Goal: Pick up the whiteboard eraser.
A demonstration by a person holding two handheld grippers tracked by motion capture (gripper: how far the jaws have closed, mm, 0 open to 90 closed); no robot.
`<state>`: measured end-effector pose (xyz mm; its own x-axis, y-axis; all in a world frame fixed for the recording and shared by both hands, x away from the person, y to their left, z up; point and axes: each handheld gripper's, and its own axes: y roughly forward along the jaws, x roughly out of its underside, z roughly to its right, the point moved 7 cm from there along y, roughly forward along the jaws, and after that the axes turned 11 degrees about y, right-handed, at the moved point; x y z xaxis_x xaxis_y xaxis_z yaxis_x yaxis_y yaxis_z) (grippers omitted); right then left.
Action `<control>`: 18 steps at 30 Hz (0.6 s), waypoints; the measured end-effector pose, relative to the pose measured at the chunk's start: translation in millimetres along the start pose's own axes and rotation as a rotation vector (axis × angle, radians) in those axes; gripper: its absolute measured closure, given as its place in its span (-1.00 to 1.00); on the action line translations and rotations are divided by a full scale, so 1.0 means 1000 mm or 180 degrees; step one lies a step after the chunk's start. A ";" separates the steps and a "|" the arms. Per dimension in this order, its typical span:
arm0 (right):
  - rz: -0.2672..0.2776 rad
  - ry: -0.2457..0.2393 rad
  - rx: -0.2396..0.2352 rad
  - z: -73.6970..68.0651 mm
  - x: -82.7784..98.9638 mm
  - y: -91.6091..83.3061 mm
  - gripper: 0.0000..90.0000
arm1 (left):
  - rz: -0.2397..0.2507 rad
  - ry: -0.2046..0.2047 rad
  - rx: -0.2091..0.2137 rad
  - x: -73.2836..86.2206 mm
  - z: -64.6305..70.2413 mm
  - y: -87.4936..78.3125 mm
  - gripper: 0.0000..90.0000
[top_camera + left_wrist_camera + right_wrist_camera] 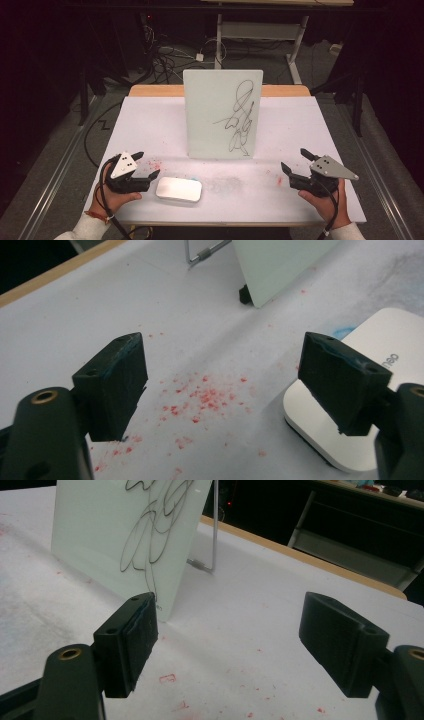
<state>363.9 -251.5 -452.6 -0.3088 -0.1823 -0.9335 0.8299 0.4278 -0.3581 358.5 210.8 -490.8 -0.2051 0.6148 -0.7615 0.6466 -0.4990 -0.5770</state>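
High view shows the left gripper (pixel 142 165) resting low at the near left of the white paper-covered surface (pixel 300 125), held by a hand with its forearm coming in from the near edge. Its black fingers (pixel 117 382) are spread wide, empty, just left of the flat white rounded-rectangle eraser (pixel 179 189). At the near right the right gripper (pixel 294 160) sits likewise, fingers (pixel 131 640) spread and empty. Between and beyond them stands the upright white drawing board with black scribbles (pixel 222 114).
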 end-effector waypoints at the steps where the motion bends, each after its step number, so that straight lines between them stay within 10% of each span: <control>1: -0.0011 0.0010 -0.0001 0.000 0.000 0.000 -0.46 | -0.0031 -0.0001 0.0046 0.000 0.000 0.001 -0.60; 10: -0.0131 -0.0081 -0.0125 -0.009 0.003 0.005 -0.47 | -0.0369 0.0343 0.0429 -0.008 0.009 -0.006 -0.61; 18: -0.0330 -0.0257 -0.0372 -0.024 0.014 0.013 -0.46 | -0.0734 0.0874 0.1153 -0.033 0.042 0.013 -0.53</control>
<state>359.2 -226.7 -470.5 -0.3476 -0.2993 -0.8886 0.7344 0.5023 -0.4565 342.9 158.7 -485.4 -0.0803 0.8475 -0.5247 0.3010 -0.4812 -0.8233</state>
